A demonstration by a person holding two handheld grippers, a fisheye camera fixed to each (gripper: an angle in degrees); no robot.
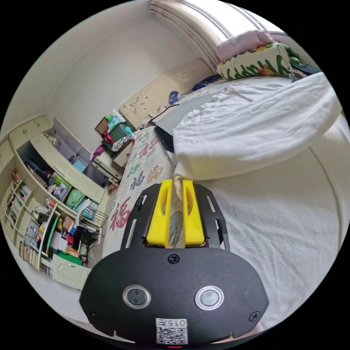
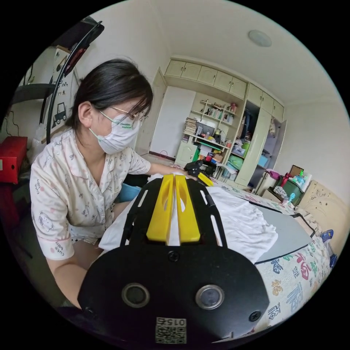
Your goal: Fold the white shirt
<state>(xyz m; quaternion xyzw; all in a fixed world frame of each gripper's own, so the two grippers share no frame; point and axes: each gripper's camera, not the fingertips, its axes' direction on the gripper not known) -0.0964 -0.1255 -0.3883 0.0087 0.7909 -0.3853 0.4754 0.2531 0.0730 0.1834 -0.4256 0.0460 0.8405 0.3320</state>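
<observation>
The white shirt (image 1: 255, 124) lies on the bed (image 1: 146, 171), spread partly over a grey mat (image 2: 288, 233) that covers part of the patterned bedspread; the mat appears to serve as a flat folding surface. In the left gripper view, the left gripper (image 1: 177, 182) has its two yellow jaws nearly together, pinching a narrow tuck of white cloth at the shirt's edge between the tips. The fabric rises from that pinch into a rolled, lifted fold, which suggests the edge is held up so that it can be carried over the rest of the garment. In the right gripper view, the right gripper (image 2: 174, 178) has its two jaws drawn close, with a strip of white fabric visible in the gap between them; it is judged to be clamped on the shirt. Holding the garment at two points keeps the carried edge straight. The other gripper (image 2: 198, 171) appears beyond, at the far end of the shirt, beside the person (image 2: 84, 175) sitting at the bedside. Count: one shirt, one mat, two grippers, two jaws each, two pillows (image 1: 255, 58) stacked at the head of the bed.
</observation>
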